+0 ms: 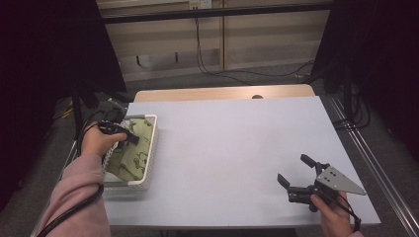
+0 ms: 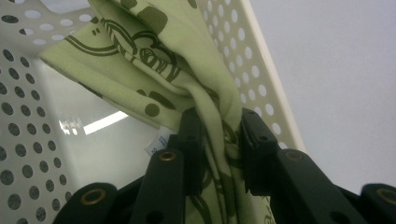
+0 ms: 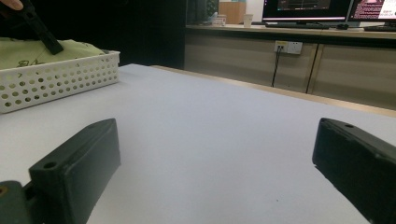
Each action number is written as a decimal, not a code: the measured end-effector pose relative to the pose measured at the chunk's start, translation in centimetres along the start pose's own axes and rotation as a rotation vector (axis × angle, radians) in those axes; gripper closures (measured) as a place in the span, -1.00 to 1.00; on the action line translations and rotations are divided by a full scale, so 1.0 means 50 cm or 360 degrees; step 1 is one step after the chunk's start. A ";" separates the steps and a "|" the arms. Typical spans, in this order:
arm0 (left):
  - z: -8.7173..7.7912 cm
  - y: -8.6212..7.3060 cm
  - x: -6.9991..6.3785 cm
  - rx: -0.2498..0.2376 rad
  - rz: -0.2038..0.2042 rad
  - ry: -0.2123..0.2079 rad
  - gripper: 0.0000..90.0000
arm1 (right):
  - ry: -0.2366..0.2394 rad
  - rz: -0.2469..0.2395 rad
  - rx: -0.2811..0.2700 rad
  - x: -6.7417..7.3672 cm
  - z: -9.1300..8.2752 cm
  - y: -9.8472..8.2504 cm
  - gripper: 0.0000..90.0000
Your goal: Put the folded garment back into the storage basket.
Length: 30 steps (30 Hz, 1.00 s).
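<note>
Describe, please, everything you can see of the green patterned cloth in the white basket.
The light green cloth with dark green line drawings and dots looks like soft fabric, with a small white label at one edge. It lies crumpled in the white perforated plastic basket at the table's left side. The left tool pinches a bunched fold of it.

We see soft, matt green cloth (image 2: 187, 88) with a dark print, bunched in a perforated white plastic basket (image 2: 261, 79) on the smooth, matt pale table (image 1: 237, 143).

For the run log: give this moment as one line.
left gripper: shut on green cloth | cloth: in white basket | right gripper: open, idle
</note>
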<state>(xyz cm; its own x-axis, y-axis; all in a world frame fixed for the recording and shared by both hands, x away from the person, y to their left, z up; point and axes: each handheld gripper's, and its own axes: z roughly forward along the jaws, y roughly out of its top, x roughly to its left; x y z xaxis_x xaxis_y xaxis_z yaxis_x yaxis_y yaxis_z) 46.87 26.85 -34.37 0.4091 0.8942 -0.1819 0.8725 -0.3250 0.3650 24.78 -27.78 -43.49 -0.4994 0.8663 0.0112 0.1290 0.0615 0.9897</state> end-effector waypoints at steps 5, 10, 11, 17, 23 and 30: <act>-0.001 -0.001 0.006 0.0024 0.0052 -0.0006 0.61 | -0.0001 0.0000 0.0001 0.000 0.000 0.000 -0.99; 0.004 -0.006 0.006 -0.0010 -0.0018 0.0010 0.60 | -0.0004 -0.0002 -0.0003 -0.001 0.000 0.000 -0.99; 0.002 -0.007 0.011 0.0022 0.0030 0.0029 0.60 | -0.0005 -0.0002 -0.0003 -0.001 0.000 0.000 -0.99; 0.000 -0.014 0.020 -0.0051 -0.0017 0.0022 0.53 | 0.0000 0.0000 0.0000 0.000 0.000 0.000 -0.99; -0.017 -0.022 0.032 -0.0152 -0.0056 0.0074 0.42 | -0.0009 -0.0004 -0.0002 -0.002 -0.001 -0.001 -0.99; -0.037 -0.039 0.026 -0.0324 -0.0019 -0.0015 0.24 | -0.0009 -0.0005 -0.0004 -0.002 -0.001 0.001 -0.99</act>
<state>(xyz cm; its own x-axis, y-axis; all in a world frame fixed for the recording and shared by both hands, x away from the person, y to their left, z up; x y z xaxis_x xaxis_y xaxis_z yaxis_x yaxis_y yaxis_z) 45.22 29.22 -33.61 0.4023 0.8943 -0.1959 0.8057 -0.2443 0.5396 24.80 -27.89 -43.45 -0.4949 0.8689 0.0073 0.1255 0.0632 0.9901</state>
